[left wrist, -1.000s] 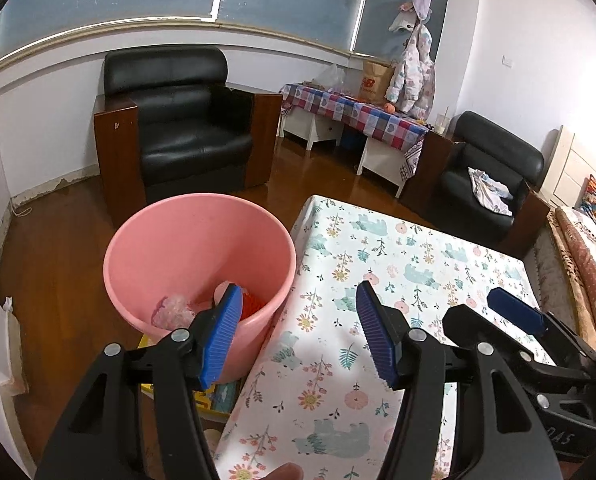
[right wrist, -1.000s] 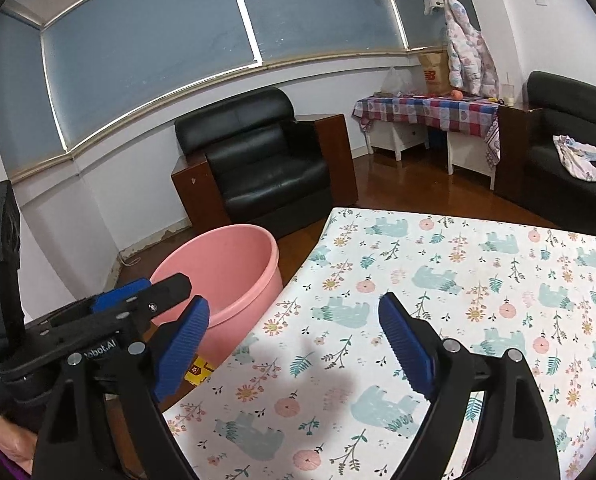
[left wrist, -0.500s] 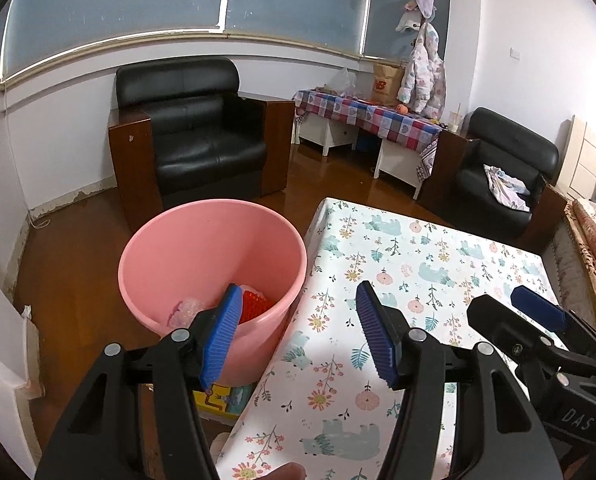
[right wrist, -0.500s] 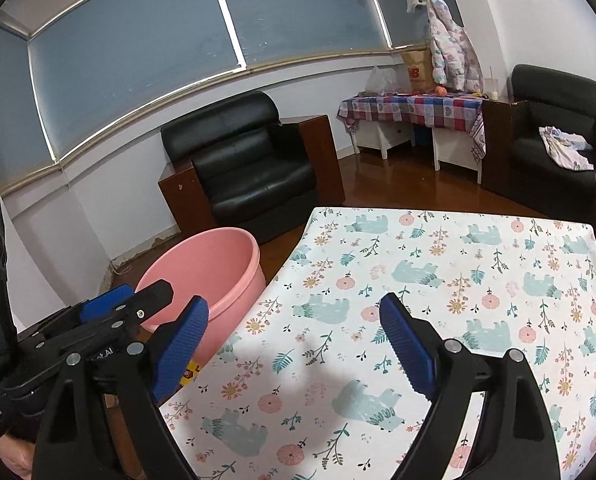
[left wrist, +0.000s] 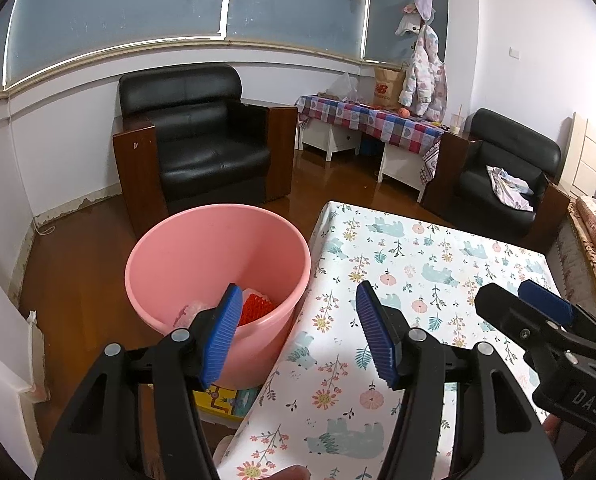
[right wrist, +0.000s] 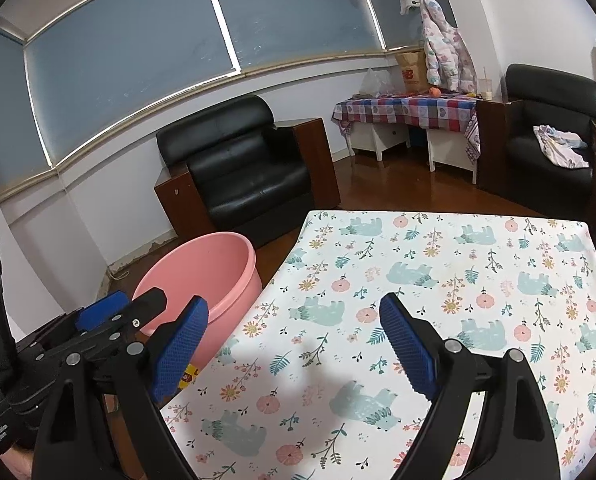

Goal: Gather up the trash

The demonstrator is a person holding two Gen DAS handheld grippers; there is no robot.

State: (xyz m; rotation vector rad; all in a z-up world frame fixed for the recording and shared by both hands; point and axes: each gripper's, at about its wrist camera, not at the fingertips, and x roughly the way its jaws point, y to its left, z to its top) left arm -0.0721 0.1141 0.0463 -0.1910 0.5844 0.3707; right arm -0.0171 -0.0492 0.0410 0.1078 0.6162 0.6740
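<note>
Both the left tongs [left wrist: 298, 336] and right tongs [right wrist: 294, 344] gaped wide and empty, having drawn back and risen from the pink bucket [left wrist: 218, 264]. Red trash [left wrist: 254, 308] lay inside it; beside it the floral counter [right wrist: 437, 280] showed bare, suggesting collecting was finished. Beyond the bucket stood a black armchair [left wrist: 202, 140].

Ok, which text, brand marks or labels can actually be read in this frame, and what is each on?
"DAS": white letters on the right gripper body, left wrist view.
"NB" logo: on the brown paper bag; smaller print unreadable.
White print on the left gripper body: too blurred.
Yellow card under the pink bucket: illegible.
</note>
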